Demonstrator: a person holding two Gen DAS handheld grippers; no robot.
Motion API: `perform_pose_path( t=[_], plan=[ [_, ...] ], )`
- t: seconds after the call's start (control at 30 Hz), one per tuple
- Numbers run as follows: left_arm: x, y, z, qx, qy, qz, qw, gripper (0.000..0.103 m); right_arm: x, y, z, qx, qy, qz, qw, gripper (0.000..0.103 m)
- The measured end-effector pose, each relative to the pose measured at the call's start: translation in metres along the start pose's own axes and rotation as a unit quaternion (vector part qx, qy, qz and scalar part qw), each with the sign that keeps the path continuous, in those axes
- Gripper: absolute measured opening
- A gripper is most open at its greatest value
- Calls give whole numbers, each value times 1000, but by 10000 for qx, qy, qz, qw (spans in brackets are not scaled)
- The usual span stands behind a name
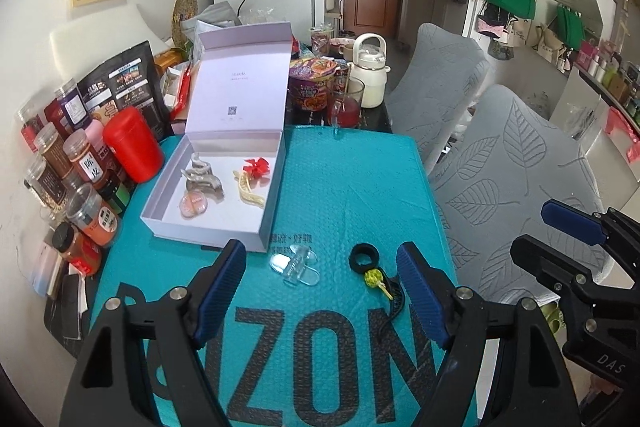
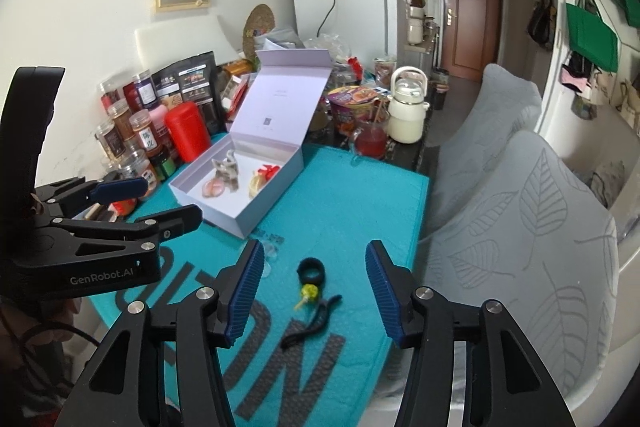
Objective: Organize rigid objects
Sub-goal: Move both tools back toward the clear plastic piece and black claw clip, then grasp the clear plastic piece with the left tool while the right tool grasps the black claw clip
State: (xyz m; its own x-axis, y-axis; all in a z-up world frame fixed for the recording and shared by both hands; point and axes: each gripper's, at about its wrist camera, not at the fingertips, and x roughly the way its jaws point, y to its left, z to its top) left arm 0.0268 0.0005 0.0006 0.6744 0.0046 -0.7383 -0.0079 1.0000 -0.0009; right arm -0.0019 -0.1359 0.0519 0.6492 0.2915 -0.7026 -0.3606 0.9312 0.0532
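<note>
An open white gift box (image 1: pixel 272 187) (image 2: pixel 276 195) lies on the teal bubble mailer (image 1: pixel 352 195). It holds a grey claw clip (image 1: pixel 204 175), a pink round piece (image 1: pixel 194 205), a red bow clip (image 1: pixel 256 165) and a cream clip (image 1: pixel 250 191). In front of the box lie a clear plastic clip (image 1: pixel 296 265) and a black ring with a yellow-green bead and black strap (image 1: pixel 364 259) (image 2: pixel 310 271). My left gripper (image 1: pixel 320 251) (image 2: pixel 160 203) is open and empty, just short of both. My right gripper (image 2: pixel 314 249) (image 1: pixel 548 239) is open, framing the black ring without touching it.
Spice jars (image 1: pixel 80 155) and a red canister (image 1: pixel 134 149) crowd the mailer's left edge. Behind it stand a noodle cup (image 1: pixel 312 83), a glass of red drink (image 1: pixel 344 103) and a white kettle bottle (image 1: pixel 372 71). Grey leaf-patterned chair backs (image 1: pixel 516 179) line the right side.
</note>
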Motion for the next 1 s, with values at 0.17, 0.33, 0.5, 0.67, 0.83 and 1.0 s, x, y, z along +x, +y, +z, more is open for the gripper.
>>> perform_pose_path(
  t=[0.17,0.33,0.5,0.67,0.83,1.0],
  plan=[
    [11,-7,-14,50,145,-77,9999,78,4,-8,-15,131,149,32,9998,60],
    [30,-4,-23,81,281,-205,9994,78,16,-13,-30,321,356,-23,9988,63],
    [57,6,-32,-34,511,-402,9979,78,33,-17,-44,457,553,-52,9974,66],
    [82,16,-39,-39,647,-525,9965,78,59,-19,-55,667,800,-27,9946,71],
    [110,28,-42,-5,754,-630,9952,78,86,-18,-66,806,1031,-79,9914,71],
    [134,35,-42,95,880,-778,9930,78,107,-19,-76,995,1250,-63,9871,73]
  ],
)
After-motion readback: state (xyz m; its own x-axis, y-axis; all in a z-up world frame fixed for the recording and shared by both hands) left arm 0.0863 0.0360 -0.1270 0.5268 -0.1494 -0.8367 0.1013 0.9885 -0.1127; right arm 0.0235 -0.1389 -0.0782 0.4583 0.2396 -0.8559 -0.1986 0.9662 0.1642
